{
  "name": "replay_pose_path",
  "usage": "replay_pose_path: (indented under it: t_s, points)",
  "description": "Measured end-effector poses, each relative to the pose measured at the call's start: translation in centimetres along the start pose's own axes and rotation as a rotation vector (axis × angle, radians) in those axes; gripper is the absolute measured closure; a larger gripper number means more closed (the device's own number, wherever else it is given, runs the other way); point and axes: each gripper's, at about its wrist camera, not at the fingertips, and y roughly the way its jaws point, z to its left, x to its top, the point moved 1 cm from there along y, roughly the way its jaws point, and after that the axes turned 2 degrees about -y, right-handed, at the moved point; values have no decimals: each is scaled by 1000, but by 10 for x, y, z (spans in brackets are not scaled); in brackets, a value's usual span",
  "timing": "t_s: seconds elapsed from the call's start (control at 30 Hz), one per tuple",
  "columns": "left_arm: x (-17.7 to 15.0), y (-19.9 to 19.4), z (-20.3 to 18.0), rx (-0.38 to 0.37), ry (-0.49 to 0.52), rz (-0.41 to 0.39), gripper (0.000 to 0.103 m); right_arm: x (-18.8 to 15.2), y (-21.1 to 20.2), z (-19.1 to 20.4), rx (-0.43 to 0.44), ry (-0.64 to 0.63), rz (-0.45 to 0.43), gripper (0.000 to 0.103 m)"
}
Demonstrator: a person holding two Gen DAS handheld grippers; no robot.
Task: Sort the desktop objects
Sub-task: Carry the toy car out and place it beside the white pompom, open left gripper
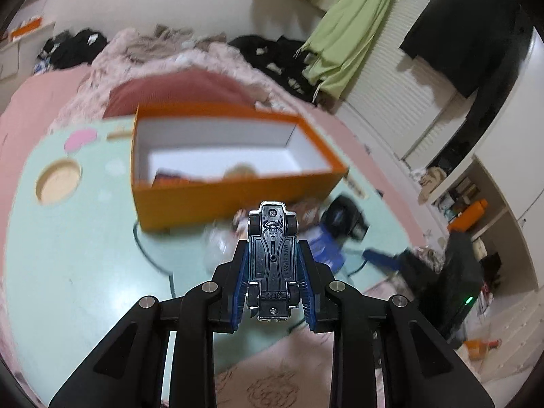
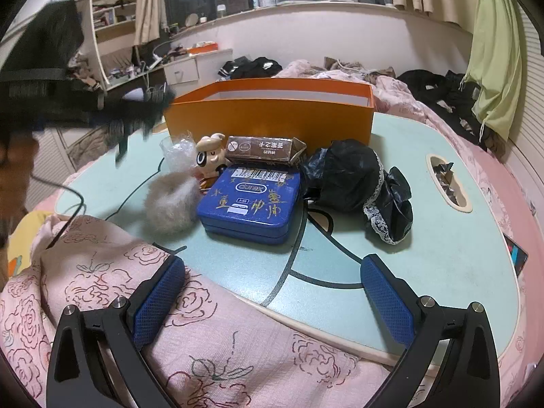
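Left wrist view
- left gripper (image 1: 273, 261): jaws closed tight on a toy car (image 1: 272, 258), blue pads pressing both its sides
- toy car: held underside up, dark chassis and four wheels facing the camera, nose pointing away toward the box
- orange box (image 1: 234, 197): open top, white inside, standing on the table beyond the car; car is in front of its near wall, not inside it
- box contents: something dark at the left and something pale and round near the middle, too blurred to name
- table (image 1: 85, 255): pale green top with a round cut-out at the left
- background clutter: a blurred blue tin (image 1: 324, 248) and a black bundle (image 1: 343, 214) lie right of the car, probably the same pile the other camera shows

Right wrist view
- right gripper (image 2: 272, 292): jaws wide apart, nothing between the blue pads, hovering over the table's near edge and a pink rose-print blanket (image 2: 136, 306)
- blue tin (image 2: 251, 200): flat on the table, centre of the pile
- brown carton (image 2: 261, 149): just behind the tin, in front of the orange box (image 2: 272, 119)
- cartoon figurine (image 2: 210, 156): left of the carton, beside the tin
- fluffy grey ball (image 2: 170, 204): touching the tin's left side
- clear plastic wrap (image 2: 176, 153): behind the fluffy ball
- black bag with lace trim (image 2: 360, 183): right of the tin
- table (image 2: 442, 255): bare green to the right
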Motion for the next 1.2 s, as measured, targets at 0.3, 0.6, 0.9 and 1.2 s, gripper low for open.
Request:
replay_pose_path:
  t_s: [0.3, 0.6, 0.9, 1.2]
  points:
    - [-4, 10, -14, -84, 3, -35, 63, 0, 0, 0, -8, 6, 1, 0]
    - [-16, -19, -4, 87, 48, -103, 36, -1, 0, 0, -17, 14, 3, 0]
    - [-69, 20, 0, 237, 164, 78, 29, -1, 1, 0, -27, 23, 7, 0]
    - [-74, 23, 1, 332, 170, 56, 0, 0, 1, -1, -45, 28, 12, 0]
